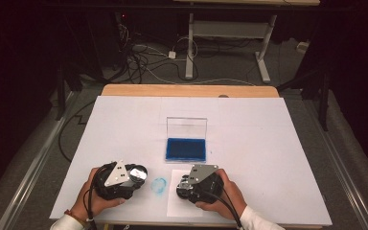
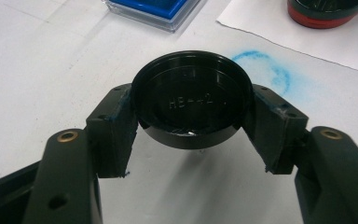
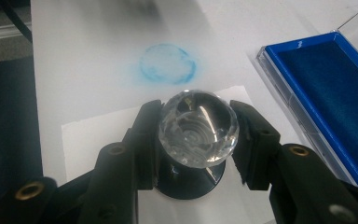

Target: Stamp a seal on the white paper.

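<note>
My left gripper (image 2: 193, 114) is shut on a black round cap (image 2: 191, 88), its pads pressing on the rim from both sides just above the white table cover. In the high view that cap (image 1: 138, 173) sits at the front left. My right gripper (image 3: 198, 135) is shut on the clear faceted knob (image 3: 198, 119) of a stamp whose black base (image 3: 191, 184) stands on a white paper sheet (image 3: 98, 140). From above, the right gripper (image 1: 186, 187) is at the front centre, on the sheet (image 1: 179, 203).
An ink pad box (image 1: 186, 149) with blue felt lies mid-table, its clear lid (image 1: 187, 127) upright behind it. A smeared blue ring mark (image 1: 159, 186) stains the cover between the two hands. The table's front edge runs just below the hands.
</note>
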### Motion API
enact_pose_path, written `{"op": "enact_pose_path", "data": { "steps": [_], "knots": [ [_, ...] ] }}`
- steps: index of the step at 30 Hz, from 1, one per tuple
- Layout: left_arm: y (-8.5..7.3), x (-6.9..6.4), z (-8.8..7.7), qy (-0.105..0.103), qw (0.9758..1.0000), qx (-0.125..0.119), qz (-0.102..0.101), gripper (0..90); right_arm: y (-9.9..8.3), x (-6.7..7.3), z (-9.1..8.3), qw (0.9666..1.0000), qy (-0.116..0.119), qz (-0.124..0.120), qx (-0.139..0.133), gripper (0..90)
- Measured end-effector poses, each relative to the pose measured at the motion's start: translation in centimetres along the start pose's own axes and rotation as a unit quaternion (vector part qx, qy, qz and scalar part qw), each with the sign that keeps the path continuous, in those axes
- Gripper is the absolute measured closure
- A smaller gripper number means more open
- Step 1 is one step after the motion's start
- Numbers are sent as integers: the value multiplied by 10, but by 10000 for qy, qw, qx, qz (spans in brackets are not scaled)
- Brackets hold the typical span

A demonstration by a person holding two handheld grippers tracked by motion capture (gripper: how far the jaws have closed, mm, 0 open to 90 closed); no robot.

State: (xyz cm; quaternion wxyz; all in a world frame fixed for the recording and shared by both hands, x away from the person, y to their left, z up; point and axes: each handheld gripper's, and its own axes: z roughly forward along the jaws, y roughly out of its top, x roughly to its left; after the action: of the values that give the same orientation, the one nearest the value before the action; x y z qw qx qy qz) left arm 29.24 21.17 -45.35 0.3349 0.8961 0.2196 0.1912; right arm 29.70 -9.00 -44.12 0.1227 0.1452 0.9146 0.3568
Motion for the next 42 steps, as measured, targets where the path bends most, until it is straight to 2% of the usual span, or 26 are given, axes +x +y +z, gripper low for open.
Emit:
{"op": "enact_pose_path", "data": {
  "steps": [16, 20, 26, 32, 37, 42],
  "knots": [
    [1, -2, 0, -9, 10000, -26, 32, 362, -1, -5, 1, 9999, 116, 51, -16, 569],
    [1, -1, 0, -12, 10000, -22, 21, 363, 1, -2, 1, 10000, 40, -39, 44, 569],
    [1, -2, 0, -11, 10000, -22, 28, 363, 1, -1, 1, 10000, 23, -39, 50, 569],
    [1, -1, -1, 27, 10000, -43, 27, 362, 0, -3, 1, 9999, 84, 66, 24, 569],
    [1, -2, 0, 7, 10000, -27, 25, 362, 1, 0, 1, 10000, -10, -71, 55, 570],
    [1, -2, 0, -5, 10000, -16, 27, 362, 1, 1, 1, 10000, -43, -67, 57, 569]
  ]
}}
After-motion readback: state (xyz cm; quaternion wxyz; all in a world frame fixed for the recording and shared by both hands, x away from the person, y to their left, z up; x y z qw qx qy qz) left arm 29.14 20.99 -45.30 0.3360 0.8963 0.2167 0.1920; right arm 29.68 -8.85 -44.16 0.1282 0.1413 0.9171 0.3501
